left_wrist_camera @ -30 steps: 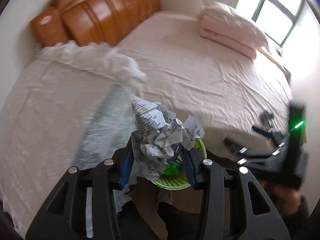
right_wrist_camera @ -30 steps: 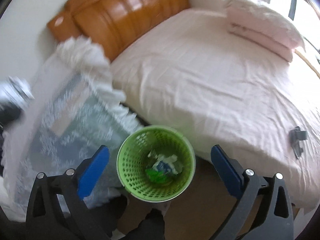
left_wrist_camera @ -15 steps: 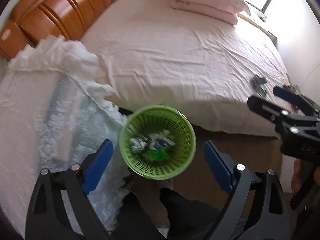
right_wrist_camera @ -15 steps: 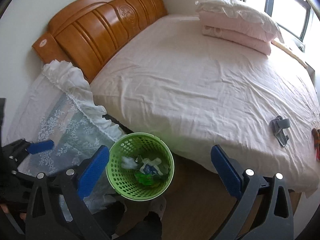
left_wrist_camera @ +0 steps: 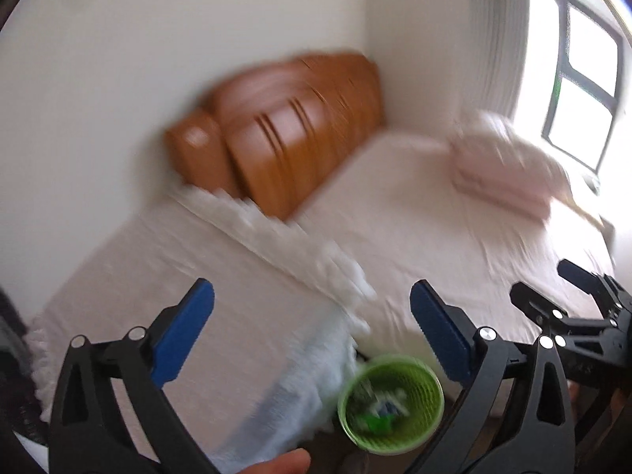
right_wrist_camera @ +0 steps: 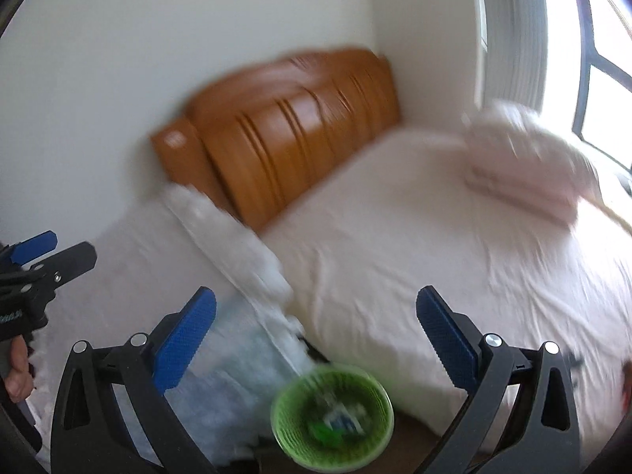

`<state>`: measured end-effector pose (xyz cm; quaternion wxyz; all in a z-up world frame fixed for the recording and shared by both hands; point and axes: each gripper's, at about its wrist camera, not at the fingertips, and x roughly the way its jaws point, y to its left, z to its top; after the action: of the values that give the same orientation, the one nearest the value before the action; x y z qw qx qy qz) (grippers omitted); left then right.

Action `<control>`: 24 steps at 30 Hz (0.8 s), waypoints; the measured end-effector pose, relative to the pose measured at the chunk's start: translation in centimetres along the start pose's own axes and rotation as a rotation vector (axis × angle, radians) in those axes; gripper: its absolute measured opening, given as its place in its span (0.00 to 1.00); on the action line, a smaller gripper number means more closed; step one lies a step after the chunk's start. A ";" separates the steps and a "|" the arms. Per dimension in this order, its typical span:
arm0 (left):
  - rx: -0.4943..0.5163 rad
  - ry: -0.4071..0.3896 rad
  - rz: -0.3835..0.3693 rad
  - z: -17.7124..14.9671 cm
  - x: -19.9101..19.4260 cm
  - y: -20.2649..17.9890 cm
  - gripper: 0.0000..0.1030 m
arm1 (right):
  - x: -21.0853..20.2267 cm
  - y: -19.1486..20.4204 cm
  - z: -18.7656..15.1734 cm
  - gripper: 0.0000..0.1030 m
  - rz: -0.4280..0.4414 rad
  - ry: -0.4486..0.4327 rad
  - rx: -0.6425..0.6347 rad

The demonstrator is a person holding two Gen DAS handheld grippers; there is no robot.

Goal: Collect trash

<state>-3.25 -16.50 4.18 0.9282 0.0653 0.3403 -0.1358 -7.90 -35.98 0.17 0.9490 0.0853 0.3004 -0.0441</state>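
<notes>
A green mesh wastebasket stands on the floor between the bed and a lace-covered side table; it also shows in the right wrist view. It holds crumpled paper and scraps. My left gripper is open and empty, raised above and behind the basket. My right gripper is open and empty too, also above the basket. Each gripper shows in the other's view: the right one at the right edge, the left one at the left edge. Both views are motion-blurred.
A bed with a pink sheet, a wooden headboard and folded pink bedding fills the right. A side table under white lace cloth sits left of the basket. A window is at the far right.
The left gripper dropped the crumpled paper into the basket and opened. Both grippers have since lifted and tilted up, so the basket has slid to the bottom of both views.
</notes>
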 end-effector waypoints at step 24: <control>-0.189 -0.120 0.117 2.2 -7.7 5.6 0.92 | -8.6 6.5 5.3 0.98 0.090 -0.216 -0.130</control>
<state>-5.87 -10.01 11.00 0.9552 -0.0108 0.2911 -0.0524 -11.06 -30.30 10.25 0.9804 0.0318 0.1944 0.0093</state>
